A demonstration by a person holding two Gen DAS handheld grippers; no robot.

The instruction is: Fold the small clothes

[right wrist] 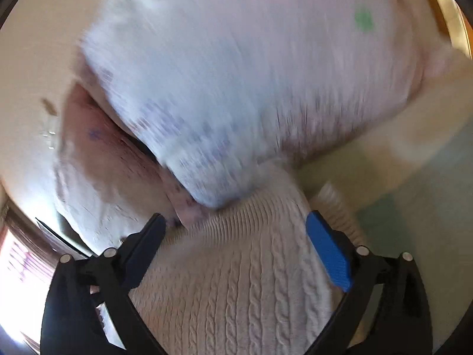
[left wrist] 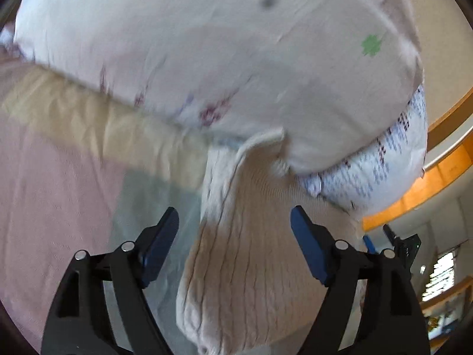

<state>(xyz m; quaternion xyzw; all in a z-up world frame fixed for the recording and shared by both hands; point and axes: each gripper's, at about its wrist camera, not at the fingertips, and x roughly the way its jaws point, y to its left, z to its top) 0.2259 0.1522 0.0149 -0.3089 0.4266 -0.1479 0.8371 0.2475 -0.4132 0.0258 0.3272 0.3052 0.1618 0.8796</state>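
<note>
A big pale pillow (left wrist: 207, 59), printed with small flowers and a green clover, fills most of the far side of both views, lying over a second cushion (left wrist: 384, 159) with dark dashed print. Beneath them spreads a bedsheet (left wrist: 53, 195) in pink and pale green blocks. Lying on it, running from under the pillows toward the tools, is the cream cable-knit garment (right wrist: 236, 281), its ribbed hem touching the pillow edge.

The left gripper (left wrist: 235, 227) has its jaws spread wide on either side of the knit, clasping nothing. The right gripper (right wrist: 236, 233) is likewise released, fingers straddling the ribbed band.

This looks to me like the approach stage before a fold: both tools are lined up over the knit but neither has taken hold. Next, I'd judge, each must lower and pinch an edge cleanly, catching the garment alone and not the sheet beneath.
</note>
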